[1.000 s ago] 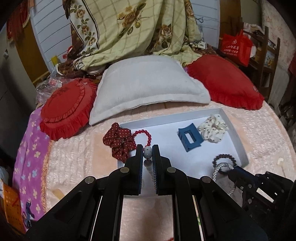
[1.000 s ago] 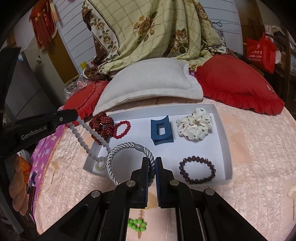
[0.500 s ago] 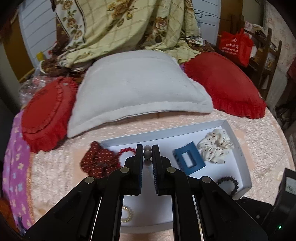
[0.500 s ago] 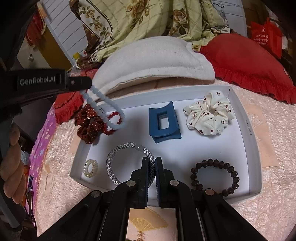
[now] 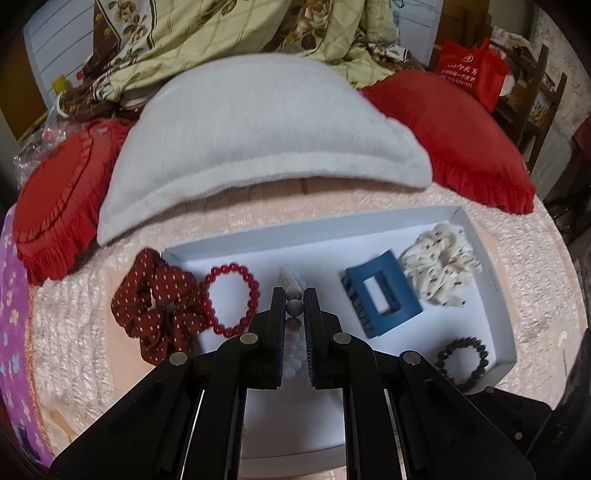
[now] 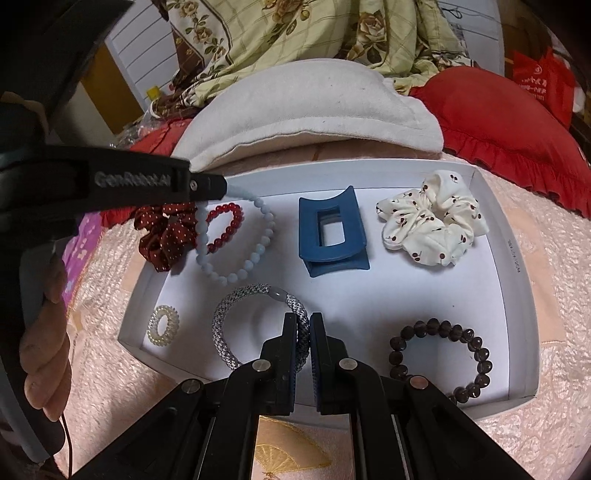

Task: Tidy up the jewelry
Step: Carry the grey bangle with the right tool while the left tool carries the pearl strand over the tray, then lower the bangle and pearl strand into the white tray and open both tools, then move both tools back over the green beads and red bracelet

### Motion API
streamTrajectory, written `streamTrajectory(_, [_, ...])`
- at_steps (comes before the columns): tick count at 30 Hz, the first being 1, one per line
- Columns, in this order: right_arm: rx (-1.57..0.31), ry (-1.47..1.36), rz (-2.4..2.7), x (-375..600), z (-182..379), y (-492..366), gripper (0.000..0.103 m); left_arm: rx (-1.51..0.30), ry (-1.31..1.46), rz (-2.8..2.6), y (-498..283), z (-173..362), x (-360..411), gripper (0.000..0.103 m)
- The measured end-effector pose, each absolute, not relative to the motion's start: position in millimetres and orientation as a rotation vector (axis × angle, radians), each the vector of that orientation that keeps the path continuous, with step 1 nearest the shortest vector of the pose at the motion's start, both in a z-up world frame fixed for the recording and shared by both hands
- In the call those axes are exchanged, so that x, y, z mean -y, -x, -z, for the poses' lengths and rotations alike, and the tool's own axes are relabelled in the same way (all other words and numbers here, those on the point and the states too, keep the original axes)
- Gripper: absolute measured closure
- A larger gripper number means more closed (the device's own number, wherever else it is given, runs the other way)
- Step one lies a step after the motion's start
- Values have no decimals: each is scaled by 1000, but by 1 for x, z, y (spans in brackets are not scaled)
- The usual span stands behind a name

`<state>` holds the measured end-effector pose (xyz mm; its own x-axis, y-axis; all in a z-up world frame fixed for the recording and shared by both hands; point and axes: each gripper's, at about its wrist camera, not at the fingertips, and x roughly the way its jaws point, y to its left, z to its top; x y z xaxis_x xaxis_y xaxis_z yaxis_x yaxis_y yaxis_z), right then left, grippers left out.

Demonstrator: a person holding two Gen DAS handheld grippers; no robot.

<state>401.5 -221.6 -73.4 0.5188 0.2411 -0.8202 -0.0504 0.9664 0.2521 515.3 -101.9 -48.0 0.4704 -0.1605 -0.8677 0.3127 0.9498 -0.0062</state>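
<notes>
Bed: a pink quilted bedspread [image 6: 554, 295] carried everything; a grey pillow [image 5: 258, 129] lay at its far side between two red cushions, with a floral blanket [image 6: 314, 33] heaped behind.
Tray: a shallow white tray [image 6: 517, 280] sat on the bedspread, near the pillow.
Left gripper: the left gripper [image 5: 294, 302] was clamped on a pale blue bead bracelet [image 6: 236, 236], the beads pinched between its tips; in the right wrist view the loop hung from those tips over the tray's far-left part, partly across the red bead bracelet [image 6: 225, 225].
Right gripper: the right gripper [image 6: 303, 325] was closed on a silver woven bracelet [image 6: 229, 321], gripping its right side; the rest of the loop spread out to the left of the tips, over the near-left tray floor.
Hand: a person's hand [image 6: 44, 339] held the left gripper's handle at the left edge.
Blue hair claw: the blue hair claw [image 6: 332, 232] stood at the tray's far middle.
White scrunchie: the white scrunchie [image 6: 432, 218] lay in the far-right corner.
Red dotted scrunchie: the red dotted scrunchie [image 5: 159, 302] draped over the tray's far-left edge.
Dark bead bracelet: the dark bead bracelet [image 6: 439, 358] lay near right, just right of the right gripper.
Clear coil tie: the clear coil tie [image 6: 163, 325] lay in the near-left corner.
</notes>
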Motion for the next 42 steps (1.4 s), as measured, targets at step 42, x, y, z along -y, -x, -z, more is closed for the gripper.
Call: streamTrajectory(42, [-936,-231,-106,251,35,-305,68,-998,-33,227,-362,28,15,78])
